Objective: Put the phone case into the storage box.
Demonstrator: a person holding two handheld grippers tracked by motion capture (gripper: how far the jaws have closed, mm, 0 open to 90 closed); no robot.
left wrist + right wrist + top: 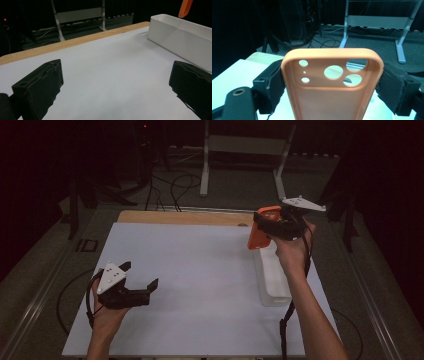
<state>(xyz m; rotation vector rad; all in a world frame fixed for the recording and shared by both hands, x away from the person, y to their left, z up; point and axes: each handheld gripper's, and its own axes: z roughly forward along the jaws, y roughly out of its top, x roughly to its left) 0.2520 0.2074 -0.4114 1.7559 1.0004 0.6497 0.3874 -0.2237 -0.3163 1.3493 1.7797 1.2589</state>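
right gripper [332,85] jaws clamp the orange phone case [332,90]; left gripper [115,87] jaws gape wide, holding nothing

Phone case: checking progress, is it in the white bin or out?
Out: the phone case is held above the white bin by the right hand-held gripper.

No legible text, label, brand, number or sign anywhere. Checked and found blank: orange phone case [332,85], white tray [182,37], white tabletop [190,280], grey plates atop both grippers. Background stands and cables too dim to show lettering.
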